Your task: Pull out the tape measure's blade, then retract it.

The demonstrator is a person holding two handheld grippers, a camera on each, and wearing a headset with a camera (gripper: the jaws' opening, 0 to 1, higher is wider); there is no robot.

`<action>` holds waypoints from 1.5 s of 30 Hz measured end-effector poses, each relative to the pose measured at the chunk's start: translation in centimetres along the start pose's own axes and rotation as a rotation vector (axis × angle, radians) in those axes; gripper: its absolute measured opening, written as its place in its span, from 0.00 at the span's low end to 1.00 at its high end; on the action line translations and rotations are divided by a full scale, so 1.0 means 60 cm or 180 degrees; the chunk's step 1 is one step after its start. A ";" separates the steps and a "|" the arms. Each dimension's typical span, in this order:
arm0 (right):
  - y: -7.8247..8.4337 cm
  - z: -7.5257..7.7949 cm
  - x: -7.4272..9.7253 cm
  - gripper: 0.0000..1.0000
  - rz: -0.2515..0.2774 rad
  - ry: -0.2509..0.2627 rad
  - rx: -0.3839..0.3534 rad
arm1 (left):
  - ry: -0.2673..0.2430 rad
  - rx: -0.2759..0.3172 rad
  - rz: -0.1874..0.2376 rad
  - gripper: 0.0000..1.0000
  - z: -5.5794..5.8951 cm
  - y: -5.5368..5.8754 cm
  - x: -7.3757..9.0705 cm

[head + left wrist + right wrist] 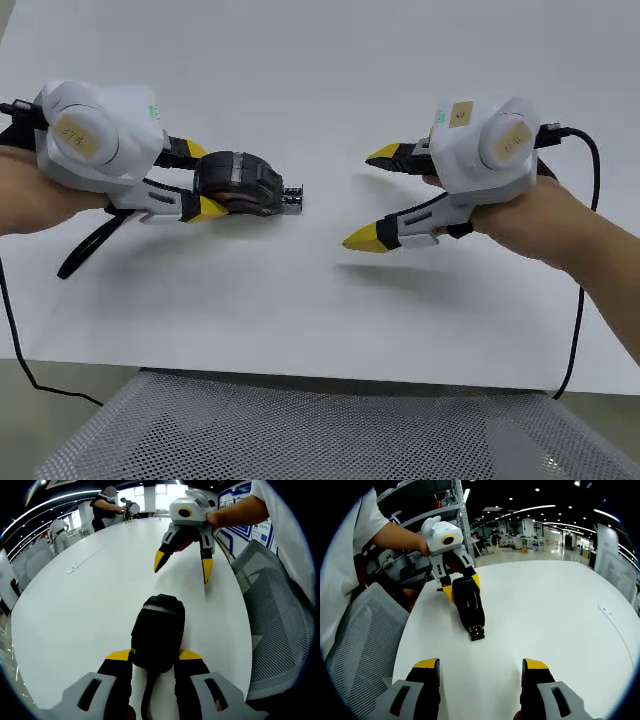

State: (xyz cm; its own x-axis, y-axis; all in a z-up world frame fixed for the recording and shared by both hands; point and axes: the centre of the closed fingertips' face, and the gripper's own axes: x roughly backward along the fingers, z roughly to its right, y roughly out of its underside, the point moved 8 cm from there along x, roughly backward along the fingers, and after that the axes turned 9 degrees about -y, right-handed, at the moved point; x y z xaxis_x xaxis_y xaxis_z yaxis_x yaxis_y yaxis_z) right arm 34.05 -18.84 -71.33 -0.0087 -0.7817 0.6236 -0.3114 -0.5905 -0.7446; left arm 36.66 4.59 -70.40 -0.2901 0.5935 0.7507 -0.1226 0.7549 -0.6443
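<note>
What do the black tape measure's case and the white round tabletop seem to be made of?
Black tape measure: the case looks like matte plastic, perhaps rubber-coated, with dull ribbed surfaces. White tabletop: smooth, low-gloss, seamless, probably laminate or painted board; the look cannot settle which.

A big open-plan office hall: ceiling spotlights (537, 489), metal shelving (460, 505), distant desks (520, 542), white worktable (555, 610).

Big white table (300, 60), grey mesh chair (300, 430)
Chair sits tucked at the table's near edge — a thin pale strip (85, 560) lies far out on the tabletop, people (104, 505) standing beyond it.
</note>
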 end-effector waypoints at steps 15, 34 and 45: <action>-0.017 0.007 -0.045 0.50 0.0014 -0.0112 0.0175 | 0.0026 -0.0075 -0.0055 0.27 -0.002 0.000 -0.001; -0.036 0.012 -0.094 0.26 0.0079 -0.0179 0.0426 | 0.0029 -0.0068 -0.0081 0.26 -0.001 0.000 -0.002; -0.040 0.011 -0.108 0.18 0.0096 -0.0219 0.0489 | 0.0050 -0.0064 -0.0072 0.27 -0.001 0.001 -0.003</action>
State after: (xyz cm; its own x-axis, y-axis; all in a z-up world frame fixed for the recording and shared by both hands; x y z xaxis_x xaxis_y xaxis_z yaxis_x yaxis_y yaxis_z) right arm 35.50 -12.52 -73.75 0.0511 -0.8083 0.5866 -0.1629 -0.5862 -0.7936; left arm 36.76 4.54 -70.58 -0.2727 0.5803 0.7674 -0.1099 0.7736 -0.6241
